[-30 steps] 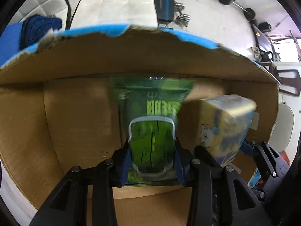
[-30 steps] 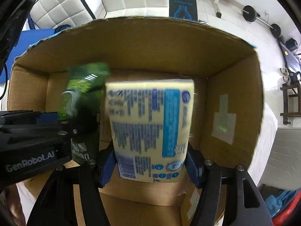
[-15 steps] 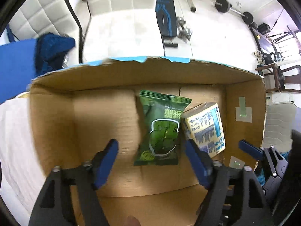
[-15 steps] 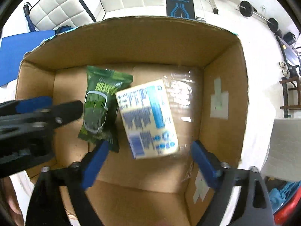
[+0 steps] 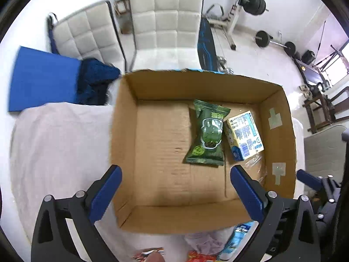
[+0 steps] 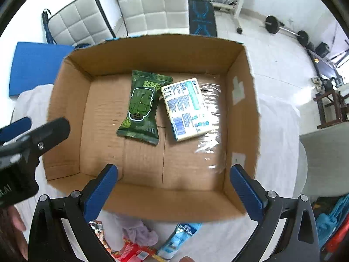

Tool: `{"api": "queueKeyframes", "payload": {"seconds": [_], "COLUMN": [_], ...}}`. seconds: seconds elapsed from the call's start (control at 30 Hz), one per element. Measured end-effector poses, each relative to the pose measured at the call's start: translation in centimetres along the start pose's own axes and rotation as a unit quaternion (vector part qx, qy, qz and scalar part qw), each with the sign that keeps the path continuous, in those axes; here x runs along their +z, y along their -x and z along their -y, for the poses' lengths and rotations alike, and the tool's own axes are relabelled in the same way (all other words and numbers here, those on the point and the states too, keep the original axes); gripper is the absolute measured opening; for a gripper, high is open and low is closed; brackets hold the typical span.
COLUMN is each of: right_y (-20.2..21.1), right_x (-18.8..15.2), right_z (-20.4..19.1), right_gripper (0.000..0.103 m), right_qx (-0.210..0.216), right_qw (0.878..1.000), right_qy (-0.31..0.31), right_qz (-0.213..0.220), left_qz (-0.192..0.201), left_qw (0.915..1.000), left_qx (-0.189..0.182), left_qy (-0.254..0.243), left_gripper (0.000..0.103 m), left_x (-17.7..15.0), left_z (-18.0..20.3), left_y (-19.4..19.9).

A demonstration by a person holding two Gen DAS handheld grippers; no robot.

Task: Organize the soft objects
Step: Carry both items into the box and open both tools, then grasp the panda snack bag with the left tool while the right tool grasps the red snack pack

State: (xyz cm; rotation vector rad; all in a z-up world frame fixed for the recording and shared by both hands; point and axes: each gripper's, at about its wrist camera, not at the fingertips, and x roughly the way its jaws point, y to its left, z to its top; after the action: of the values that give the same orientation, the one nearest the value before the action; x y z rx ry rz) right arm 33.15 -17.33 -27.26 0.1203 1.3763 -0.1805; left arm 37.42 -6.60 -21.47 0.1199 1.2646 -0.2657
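Note:
An open cardboard box (image 5: 124,144) (image 6: 65,113) stands on a white-covered table. Inside it lie a green snack pack (image 5: 207,135) (image 6: 141,107) and, touching its right side, a yellow and blue tissue pack (image 5: 244,135) (image 6: 187,109). My left gripper (image 5: 174,190) is open and empty above the box's near edge. It also shows at the left of the right wrist view (image 6: 35,128). My right gripper (image 6: 174,185) is open and empty above the box's near wall.
More soft packs lie on the table in front of the box: a blue and white pack (image 6: 181,238), a lilac cloth (image 6: 139,231), red packets (image 6: 130,251). White padded chairs (image 5: 165,21), a blue mat (image 5: 41,78) and gym weights (image 5: 264,39) stand behind.
Both grippers opened and let go of their packs, which now lie on the box floor. Both grippers have pulled back and up out of the box.

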Motion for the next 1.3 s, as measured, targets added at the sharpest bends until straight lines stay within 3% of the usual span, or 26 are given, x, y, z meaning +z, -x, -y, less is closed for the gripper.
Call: {"api": "queueKeyframes", "payload": {"seconds": [0.17, 0.43, 0.63, 0.77, 0.9, 1.07, 1.17, 1.3], "right_y": [4.0, 10.6, 13.4, 12.7, 8.7, 1.7, -1.7, -4.0], "right_x": [-1.7, -5.7, -7.8, -9.3, -11.9, -15.8, -17.8, -18.6], "right_z": [0.3, 0.7, 1.7, 2.2, 2.3, 2.2, 2.3, 0.5], "right_gripper": [0.103, 0.103, 0.103, 0.103, 0.103, 0.103, 0.103, 0.103], "right_qx": [-0.007, 0.016, 0.034, 0.041, 0.047, 0.046, 0.055, 0.062], "right_qw": [0.999, 0.996, 0.996, 0.997, 0.999, 0.995, 0.989, 0.987], "right_qy": [-0.012, -0.020, -0.030, -0.029, -0.026, -0.023, -0.039, -0.021], "right_qz": [0.046, 0.084, 0.072, 0.052, -0.007, -0.087, -0.129, -0.147], "left_qz": [0.054, 0.093, 0.095, 0.088, 0.049, -0.039, -0.098, -0.155], "left_qw": [0.9979, 0.9955, 0.9955, 0.9961, 0.9981, 0.9972, 0.9925, 0.9852], "left_qx": [0.029, 0.012, 0.001, 0.007, 0.018, 0.033, 0.044, 0.034], "left_qy": [-0.022, -0.015, -0.001, 0.010, 0.032, 0.055, 0.060, 0.064], "left_gripper": [0.102, 0.102, 0.102, 0.102, 0.102, 0.102, 0.102, 0.102], "left_x": [-2.8, -5.8, -7.5, -9.0, -11.9, -17.5, -20.8, -23.5], "left_z": [0.6, 1.6, 1.9, 1.2, -0.9, -3.8, -4.7, -4.7], "left_y": [4.5, 10.3, 12.3, 12.6, 10.3, 4.2, -0.1, -5.2]}}
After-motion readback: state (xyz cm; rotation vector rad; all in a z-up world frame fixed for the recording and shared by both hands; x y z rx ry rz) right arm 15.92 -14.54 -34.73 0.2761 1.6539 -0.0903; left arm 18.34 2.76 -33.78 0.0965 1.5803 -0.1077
